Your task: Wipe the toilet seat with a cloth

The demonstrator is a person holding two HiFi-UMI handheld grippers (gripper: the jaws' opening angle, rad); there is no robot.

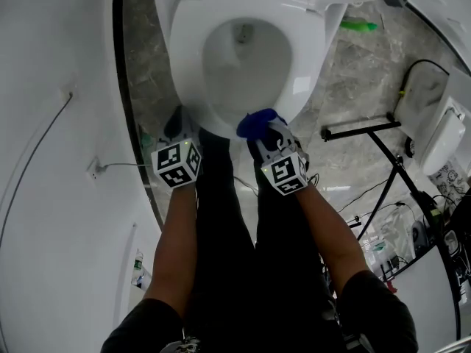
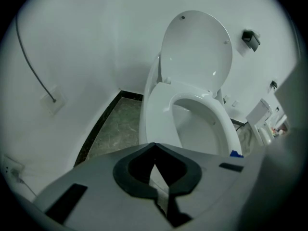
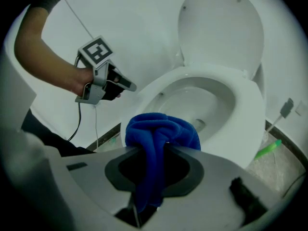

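The white toilet seat (image 1: 309,65) is down over the bowl, with the lid (image 2: 197,47) raised. A bunched blue cloth (image 1: 256,123) rests at the seat's front rim, and my right gripper (image 1: 263,134) is shut on it. In the right gripper view the cloth (image 3: 161,129) bulges out ahead of the closed jaws, just before the seat (image 3: 250,109). My left gripper (image 1: 176,120) hovers at the seat's front left edge, shut and holding nothing. Its tips (image 2: 154,146) meet, pointing at the seat (image 2: 159,114). The right gripper view shows the left gripper (image 3: 130,85) beside the bowl.
A white wall with a cable (image 1: 44,145) runs close on the left. To the right a black stand (image 1: 383,145) and a white box (image 1: 441,134) sit on the marble floor. A green object (image 1: 358,26) lies by the toilet base. The person's dark legs are below.
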